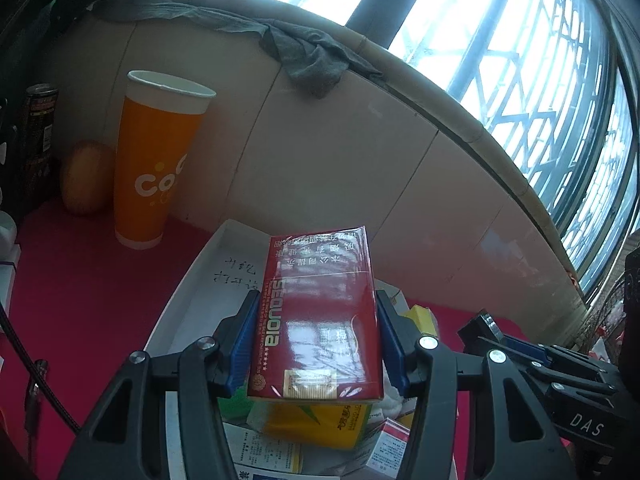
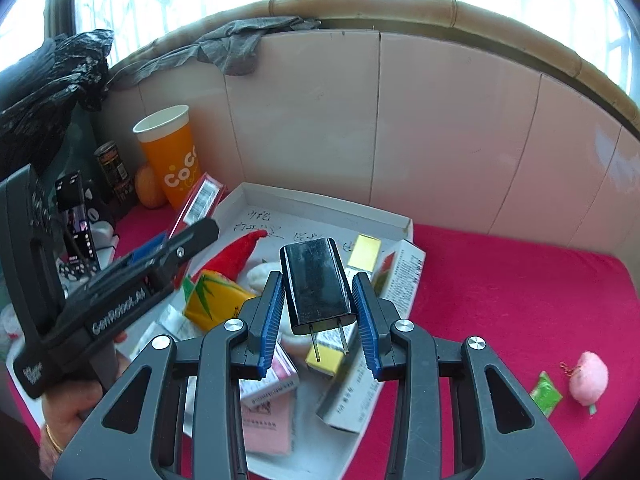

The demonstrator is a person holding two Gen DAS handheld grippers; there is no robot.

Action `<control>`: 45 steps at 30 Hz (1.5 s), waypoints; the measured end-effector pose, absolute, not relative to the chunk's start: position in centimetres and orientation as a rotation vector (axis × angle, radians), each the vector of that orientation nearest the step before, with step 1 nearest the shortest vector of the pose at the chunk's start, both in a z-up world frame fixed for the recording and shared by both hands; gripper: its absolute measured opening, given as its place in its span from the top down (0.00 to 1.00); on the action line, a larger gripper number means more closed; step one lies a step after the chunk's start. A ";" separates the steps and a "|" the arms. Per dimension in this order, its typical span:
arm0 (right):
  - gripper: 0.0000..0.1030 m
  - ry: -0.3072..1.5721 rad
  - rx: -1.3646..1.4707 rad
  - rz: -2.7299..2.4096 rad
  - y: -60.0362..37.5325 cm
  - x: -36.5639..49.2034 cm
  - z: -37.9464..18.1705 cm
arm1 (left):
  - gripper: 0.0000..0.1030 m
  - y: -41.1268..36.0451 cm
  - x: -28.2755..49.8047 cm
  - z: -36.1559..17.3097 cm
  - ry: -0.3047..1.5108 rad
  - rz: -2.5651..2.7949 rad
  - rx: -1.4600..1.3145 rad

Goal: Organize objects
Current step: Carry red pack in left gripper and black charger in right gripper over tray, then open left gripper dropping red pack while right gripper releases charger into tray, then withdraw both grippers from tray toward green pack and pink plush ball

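Left claw [image 1: 316,336] is clamped on a red pack [image 1: 316,316], over the white tray [image 1: 208,276]. Right claw [image 2: 318,316] squeezes a black plug [image 2: 316,284] above the tray too. An orange cup [image 1: 156,160] stands at ten o'clock of the pack.

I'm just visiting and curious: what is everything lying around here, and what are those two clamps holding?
Cigarette pack: one, red, in left gripper.
Charger plug: one, black, in right gripper.
Tray: one, white, on red cloth, full of small boxes.
Paper cup: one, orange, far left by the wall.
Can: one, dark, left of the cup.
Plush toy: one, pink, on the cloth at right.
Left gripper: black with blue pads.
Right gripper: the same.
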State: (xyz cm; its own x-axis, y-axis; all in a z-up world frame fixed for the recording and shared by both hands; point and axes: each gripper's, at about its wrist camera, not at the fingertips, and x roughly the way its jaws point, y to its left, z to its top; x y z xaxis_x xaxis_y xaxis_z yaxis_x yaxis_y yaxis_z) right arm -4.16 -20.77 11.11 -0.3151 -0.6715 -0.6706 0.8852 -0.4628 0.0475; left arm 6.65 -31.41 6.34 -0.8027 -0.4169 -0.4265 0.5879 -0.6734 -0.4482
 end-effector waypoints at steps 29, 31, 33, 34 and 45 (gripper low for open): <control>0.54 0.346 0.822 -2.018 -23.3 -6.5 8.3 | 0.06 -30.7 5.6 5.5 0.672 -2.370 0.423; 0.42 0.360 0.738 -2.076 -22.1 -6.1 9.2 | 0.00 -30.6 5.9 5.8 0.671 -2.376 0.383; 0.28 0.343 0.677 -2.123 -20.6 -6.1 10.1 | 0.00 -30.6 5.8 6.2 0.666 -2.392 0.353; 0.20 0.323 0.648 -2.138 -19.7 -6.1 10.6 | 0.00 -30.4 5.6 6.3 0.648 -2.397 0.349; 0.19 0.370 0.408 -2.230 -13.3 -3.4 12.6 | 0.00 -28.7 4.2 6.6 0.561 -2.446 0.376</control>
